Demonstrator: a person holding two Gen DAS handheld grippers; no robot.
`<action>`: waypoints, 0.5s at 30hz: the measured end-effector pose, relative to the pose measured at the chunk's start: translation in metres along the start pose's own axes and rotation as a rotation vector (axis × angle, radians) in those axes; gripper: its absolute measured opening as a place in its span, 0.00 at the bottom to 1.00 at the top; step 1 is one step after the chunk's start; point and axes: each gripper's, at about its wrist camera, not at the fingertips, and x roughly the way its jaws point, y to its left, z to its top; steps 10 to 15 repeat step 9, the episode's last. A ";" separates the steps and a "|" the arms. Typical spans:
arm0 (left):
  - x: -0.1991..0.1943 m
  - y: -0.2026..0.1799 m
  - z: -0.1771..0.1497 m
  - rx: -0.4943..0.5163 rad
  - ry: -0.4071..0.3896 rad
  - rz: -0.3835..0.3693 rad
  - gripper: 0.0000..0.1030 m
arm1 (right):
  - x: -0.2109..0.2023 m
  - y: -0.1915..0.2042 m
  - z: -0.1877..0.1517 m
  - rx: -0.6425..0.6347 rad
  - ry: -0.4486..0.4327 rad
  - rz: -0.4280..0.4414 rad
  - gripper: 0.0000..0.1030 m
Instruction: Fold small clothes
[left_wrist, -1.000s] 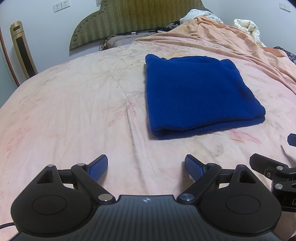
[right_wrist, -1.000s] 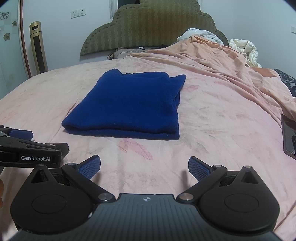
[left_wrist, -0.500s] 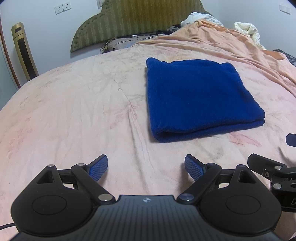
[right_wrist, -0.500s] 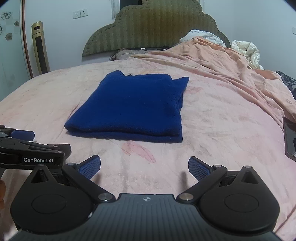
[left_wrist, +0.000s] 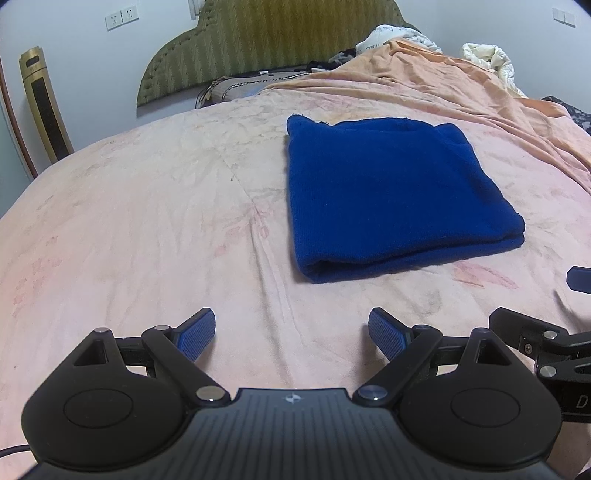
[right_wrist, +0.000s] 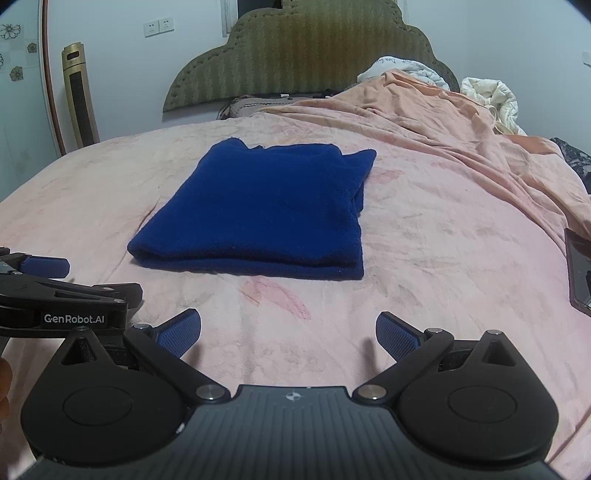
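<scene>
The left gripper (left_wrist: 291, 334) hung over bare pink bedsheet (left_wrist: 155, 221) with its jaws spread wide and nothing between them. The folded blue garment (left_wrist: 391, 192) lay flat on the bed ahead of it and off to its right, well apart from the pads, its rolled fold edge turned toward both grippers and its looser layered edges at the far right side. The right gripper (right_wrist: 288, 334) was likewise released and empty; from its view the garment (right_wrist: 266, 210) sat ahead and slightly to its left, so the cloth lay between the two lines of reach. Its long axis looked to run away from the jaws toward the headboard (right_wrist: 303, 62). Neither hand seemed clearly nearer.
</scene>
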 end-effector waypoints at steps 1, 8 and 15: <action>0.000 0.000 0.000 0.001 0.000 -0.003 0.88 | 0.000 0.000 0.000 -0.002 0.000 0.000 0.99; 0.001 0.000 0.005 -0.004 -0.019 -0.053 0.88 | 0.002 0.000 0.002 -0.013 0.007 -0.001 0.99; 0.002 0.001 0.006 -0.003 -0.018 -0.059 0.88 | 0.002 -0.001 0.002 -0.014 0.007 -0.005 0.99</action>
